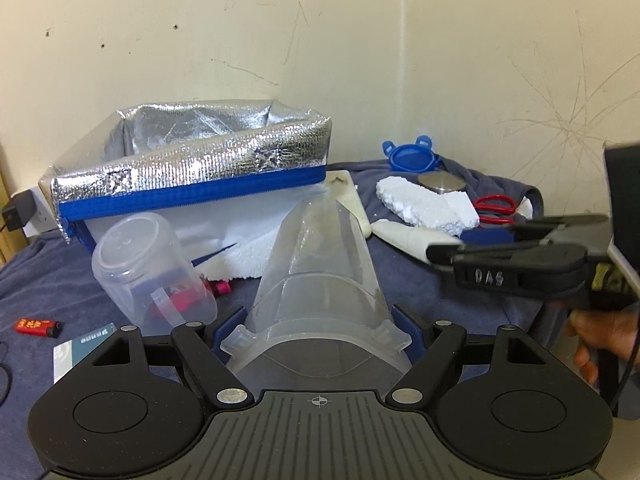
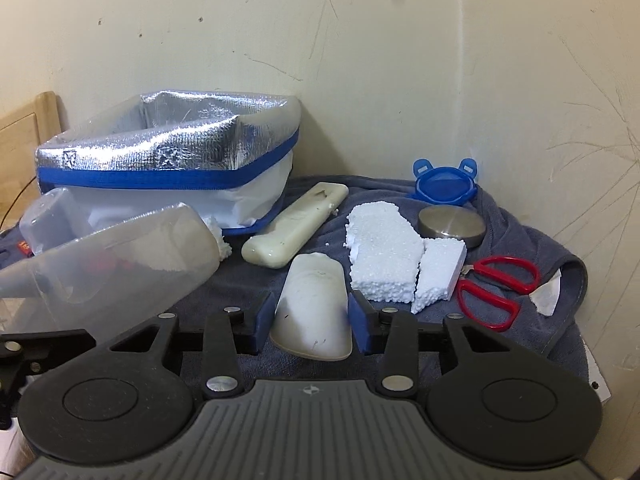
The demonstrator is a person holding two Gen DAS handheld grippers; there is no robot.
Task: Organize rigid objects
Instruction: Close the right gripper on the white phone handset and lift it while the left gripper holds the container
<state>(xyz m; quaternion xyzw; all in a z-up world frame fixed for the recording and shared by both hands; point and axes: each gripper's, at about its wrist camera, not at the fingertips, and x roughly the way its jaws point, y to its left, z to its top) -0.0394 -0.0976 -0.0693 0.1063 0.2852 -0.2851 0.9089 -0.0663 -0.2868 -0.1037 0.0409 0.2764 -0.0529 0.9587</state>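
My left gripper (image 1: 317,322) is shut on a tall clear plastic container (image 1: 316,264), which points away toward the silver insulated bag (image 1: 192,160). The same container shows at the left of the right wrist view (image 2: 120,256). My right gripper (image 2: 311,320) is shut on a cream-white case half (image 2: 312,304), its blue pads pressed on both sides. From the left wrist view that gripper (image 1: 460,244) comes in from the right with the cream piece (image 1: 400,236) sticking out. A second cream case (image 2: 296,224) lies beside the bag (image 2: 168,160).
A second clear jar (image 1: 148,268) lies in front of the bag. Styrofoam blocks (image 2: 384,256), a metal disc (image 2: 452,220), a blue lid (image 2: 444,184) and red scissors (image 2: 496,288) lie on the grey cloth (image 2: 520,344). A red lighter (image 1: 38,326) and a card (image 1: 80,346) lie at the left.
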